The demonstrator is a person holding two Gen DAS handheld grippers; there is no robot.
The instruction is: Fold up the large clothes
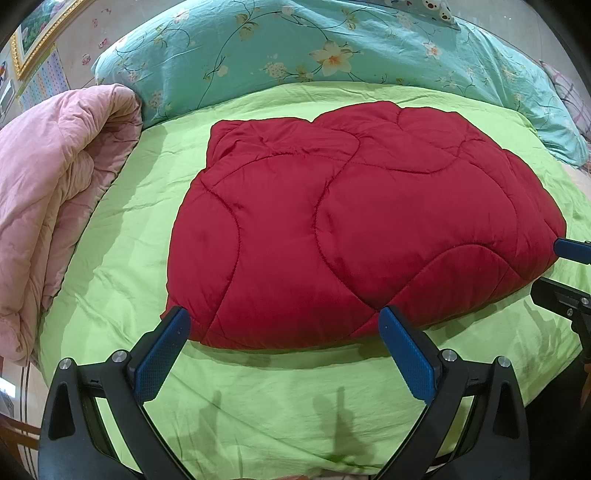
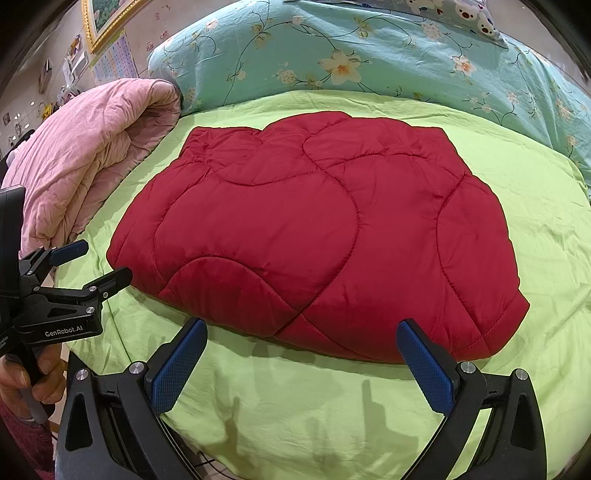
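A red quilted padded garment (image 1: 354,229) lies folded into a compact bundle on the green bed sheet (image 1: 122,258); it also shows in the right wrist view (image 2: 314,236). My left gripper (image 1: 284,325) is open and empty, its blue pads just short of the garment's near edge. It also shows at the left of the right wrist view (image 2: 96,262), open. My right gripper (image 2: 301,336) is open and empty, just short of the near edge too. Its fingers (image 1: 569,251) show at the right edge of the left wrist view.
A rolled pink quilt (image 1: 55,206) lies along the bed's left side. A teal floral duvet (image 1: 295,51) is heaped at the head of the bed, with a bear-print pillow (image 2: 461,14) behind it. A framed picture (image 2: 107,18) hangs on the left wall.
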